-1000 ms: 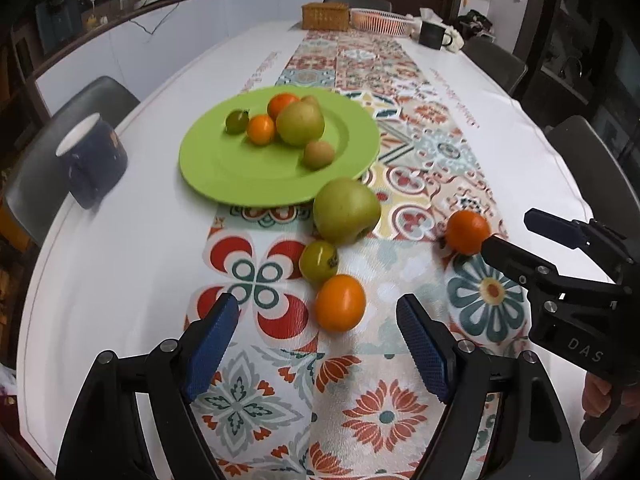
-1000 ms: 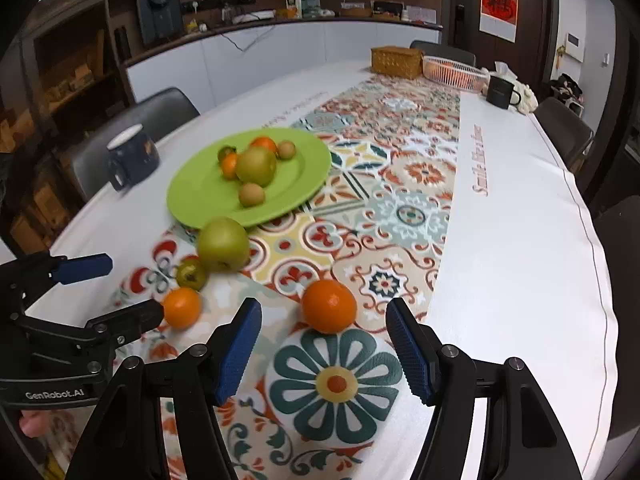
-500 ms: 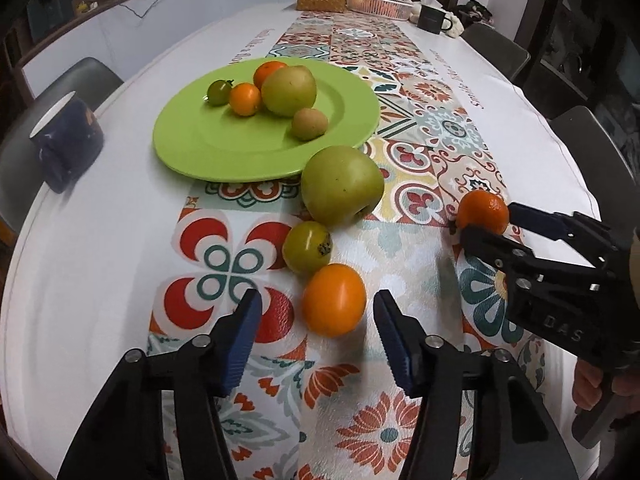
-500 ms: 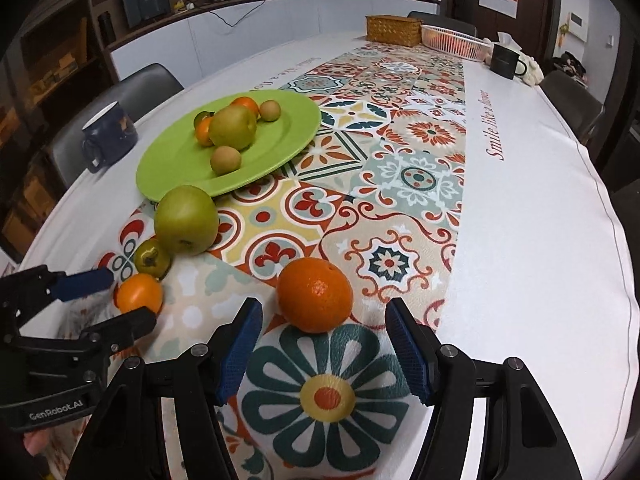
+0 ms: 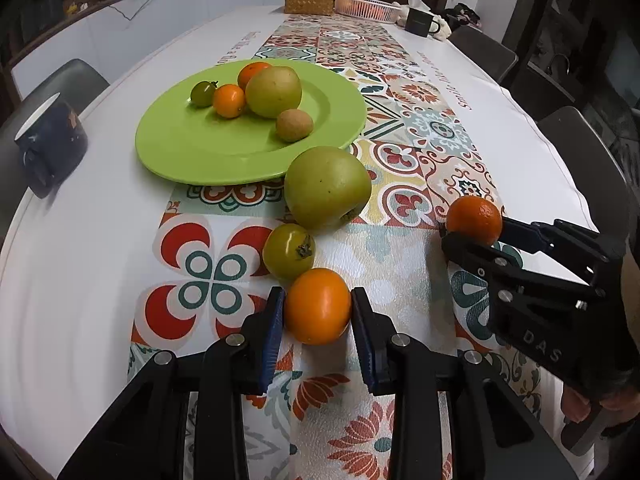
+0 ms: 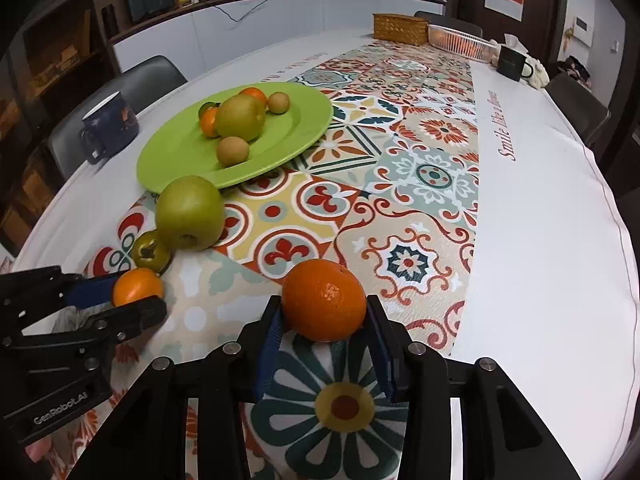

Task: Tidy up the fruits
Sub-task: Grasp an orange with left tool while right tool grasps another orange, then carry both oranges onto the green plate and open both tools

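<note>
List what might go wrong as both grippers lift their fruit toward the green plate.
1. The left gripper, jaws closing on the orange tomato, may nudge the touching green tomato into rolling.
2. The right gripper pinches the round orange near its fingertips; it could slip.
3. The green apple blocks the plate.

Loose fruits (image 5: 327, 188) beside green plate (image 5: 180, 152)

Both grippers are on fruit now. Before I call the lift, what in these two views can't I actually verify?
- Underside of the orange tomato in the left gripper: hidden by the fruit itself, so table contact is unclear.
- Underside of the mandarin in the right gripper: likewise hidden.
- Green tomato on the plate: right view mostly hides it behind the pear.
- White basket contents: too far to make out.
</note>
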A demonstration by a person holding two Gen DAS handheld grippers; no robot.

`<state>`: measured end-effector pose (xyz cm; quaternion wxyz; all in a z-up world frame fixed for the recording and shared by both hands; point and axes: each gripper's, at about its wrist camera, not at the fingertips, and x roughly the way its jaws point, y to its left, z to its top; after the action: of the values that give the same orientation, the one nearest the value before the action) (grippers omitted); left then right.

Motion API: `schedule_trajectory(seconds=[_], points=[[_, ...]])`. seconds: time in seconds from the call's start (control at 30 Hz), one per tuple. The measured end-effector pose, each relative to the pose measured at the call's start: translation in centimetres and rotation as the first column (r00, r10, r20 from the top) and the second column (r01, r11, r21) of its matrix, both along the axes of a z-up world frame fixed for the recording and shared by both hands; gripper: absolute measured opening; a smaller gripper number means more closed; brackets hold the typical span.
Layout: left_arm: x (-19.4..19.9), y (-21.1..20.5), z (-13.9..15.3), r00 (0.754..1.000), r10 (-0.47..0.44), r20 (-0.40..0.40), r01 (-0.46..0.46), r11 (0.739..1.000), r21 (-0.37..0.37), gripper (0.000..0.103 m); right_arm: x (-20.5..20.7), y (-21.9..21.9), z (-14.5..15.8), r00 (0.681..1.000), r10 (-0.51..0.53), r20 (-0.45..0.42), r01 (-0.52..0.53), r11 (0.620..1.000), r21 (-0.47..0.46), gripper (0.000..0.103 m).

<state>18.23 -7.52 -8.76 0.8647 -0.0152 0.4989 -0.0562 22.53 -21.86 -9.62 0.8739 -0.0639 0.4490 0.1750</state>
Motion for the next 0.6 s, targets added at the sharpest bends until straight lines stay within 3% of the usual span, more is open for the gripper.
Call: schedule_trajectory(seconds=[0.6], points=[[-2.8,0.8,3.1,0.995,-0.039,0.092,0.039,0.999,-0.005,0.033,-3.8,1.4,3.5,0.998,0.006,0.065,-0.012,0.996,0.086,0.041]])
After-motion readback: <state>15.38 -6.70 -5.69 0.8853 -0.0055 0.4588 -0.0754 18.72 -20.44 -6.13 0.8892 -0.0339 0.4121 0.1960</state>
